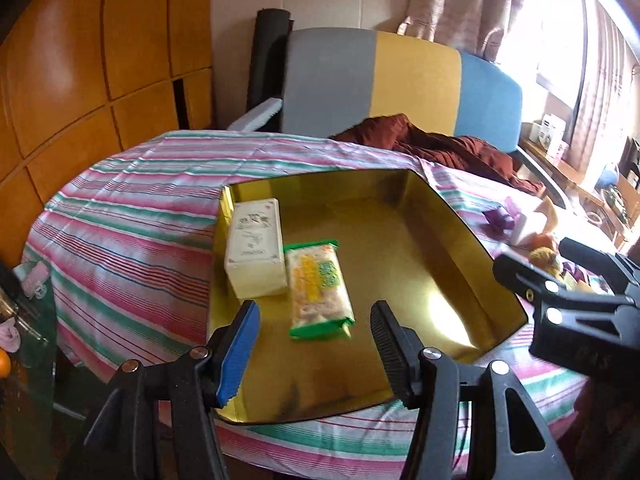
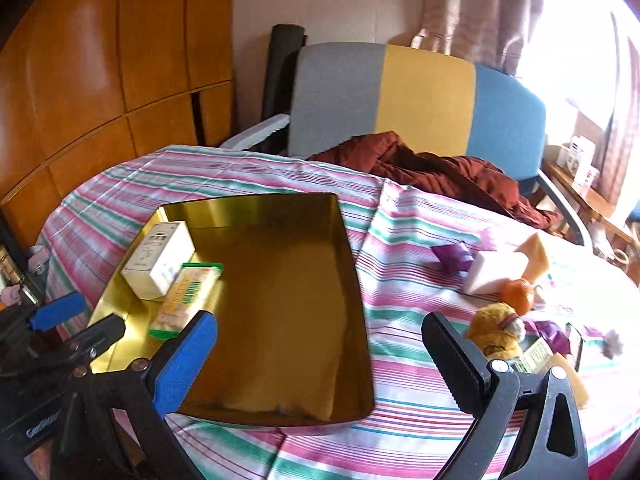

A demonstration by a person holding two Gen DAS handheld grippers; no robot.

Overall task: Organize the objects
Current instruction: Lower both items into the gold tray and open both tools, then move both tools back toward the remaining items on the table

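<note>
Gold tray (image 1: 452,240) sits on the striped tablecloth (image 1: 132,216), holding a white box (image 1: 256,248) and, just beside it, a green-edged snack packet (image 1: 318,288). My left gripper (image 1: 314,344) hovers over the tray, jaws wide apart and empty. My right gripper (image 2: 320,364) gapes equally wide, empty, near the plush toy (image 2: 496,328) and orange (image 2: 518,294).
</note>
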